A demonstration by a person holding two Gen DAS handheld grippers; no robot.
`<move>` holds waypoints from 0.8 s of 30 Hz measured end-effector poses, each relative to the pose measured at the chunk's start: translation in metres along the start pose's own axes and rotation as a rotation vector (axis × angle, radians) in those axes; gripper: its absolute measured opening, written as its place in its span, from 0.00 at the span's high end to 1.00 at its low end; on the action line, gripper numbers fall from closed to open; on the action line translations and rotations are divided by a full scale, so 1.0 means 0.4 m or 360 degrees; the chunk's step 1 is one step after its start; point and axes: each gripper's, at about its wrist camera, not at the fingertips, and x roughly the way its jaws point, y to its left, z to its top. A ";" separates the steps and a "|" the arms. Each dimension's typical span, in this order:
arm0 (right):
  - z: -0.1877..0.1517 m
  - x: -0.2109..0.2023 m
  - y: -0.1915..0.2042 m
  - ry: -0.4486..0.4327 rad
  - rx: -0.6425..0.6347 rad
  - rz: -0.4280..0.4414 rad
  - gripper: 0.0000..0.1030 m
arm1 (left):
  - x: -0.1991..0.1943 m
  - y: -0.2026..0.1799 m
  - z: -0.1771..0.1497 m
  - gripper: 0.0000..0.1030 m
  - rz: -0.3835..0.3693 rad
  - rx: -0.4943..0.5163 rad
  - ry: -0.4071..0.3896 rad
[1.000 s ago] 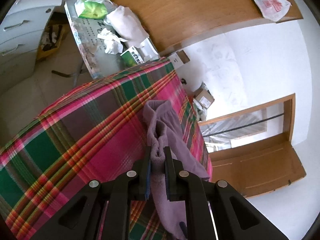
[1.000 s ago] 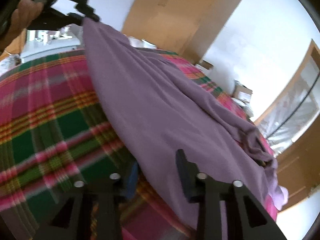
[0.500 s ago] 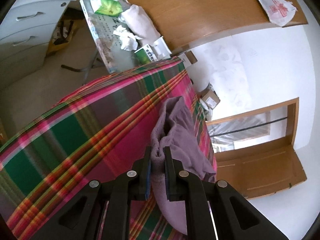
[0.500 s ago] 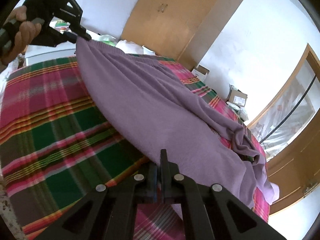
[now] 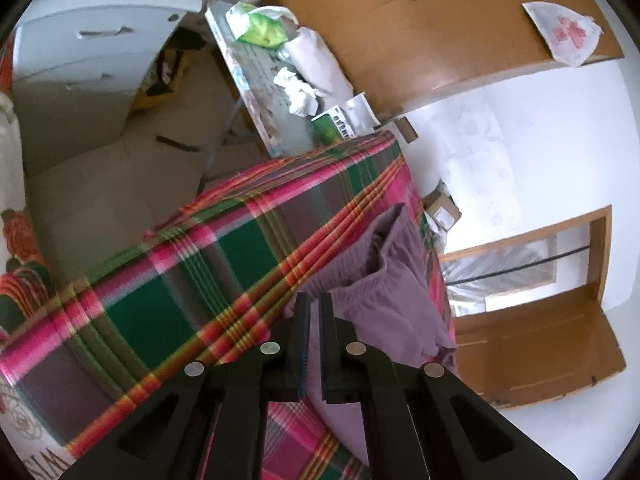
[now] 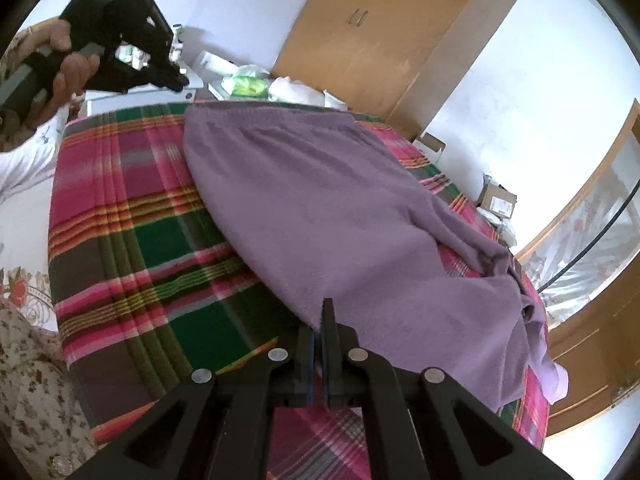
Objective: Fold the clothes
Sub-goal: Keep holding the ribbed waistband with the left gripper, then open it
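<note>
The left tool has just let go. Half a second ago it held the top edge of the purple pants up in the air. Now it is narrow with nothing in it, lifted away at 10 o'clock in the right wrist view, with a hand around its handle.

The pants have dropped and lie spread on the plaid cover. The stretchy waist is at 12 o'clock, and the legs are bunched at 3 o'clock by the far edge.

The right tool was wide a second ago. Now it pinches the near edge of the pants at 6 o'clock.

I think this was a smoothing-out step. The waist end looks flat enough to fold, but the leg end is messy.
</note>
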 end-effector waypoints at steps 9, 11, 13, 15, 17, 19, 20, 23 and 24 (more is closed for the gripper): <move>-0.017 0.023 0.023 0.0074 -0.0033 0.0031 0.98 | 0.053 -0.089 -0.009 0.83 0.0027 0.0323 0.0089; -0.019 0.025 0.019 0.0077 -0.0022 0.0039 0.98 | 0.075 -0.103 -0.012 0.83 0.0070 0.0365 0.0133; -0.020 0.027 0.020 0.0082 -0.0006 0.0047 0.98 | 0.093 -0.114 -0.014 0.78 0.0091 0.0425 0.0164; -0.021 0.030 0.021 0.0089 0.0009 0.0055 0.98 | 0.102 -0.112 -0.014 0.78 0.0131 0.0447 0.0190; -0.024 0.033 0.019 0.0091 0.0020 0.0066 0.98 | 0.096 -0.091 -0.008 0.75 0.0161 0.0399 0.0189; -0.024 0.034 0.015 0.0090 0.0032 0.0079 0.98 | 0.083 -0.070 -0.005 0.64 0.0152 0.0330 0.0181; -0.024 0.034 0.013 0.0088 0.0038 0.0085 0.98 | 0.076 -0.062 -0.007 0.55 0.0147 0.0315 0.0178; -0.023 0.029 0.009 0.0067 0.0057 0.0091 0.98 | 0.067 -0.046 -0.017 0.53 0.0158 0.0280 0.0203; -0.023 0.026 0.007 0.0057 0.0067 0.0092 0.98 | 0.070 -0.042 -0.019 0.53 0.0158 0.0259 0.0219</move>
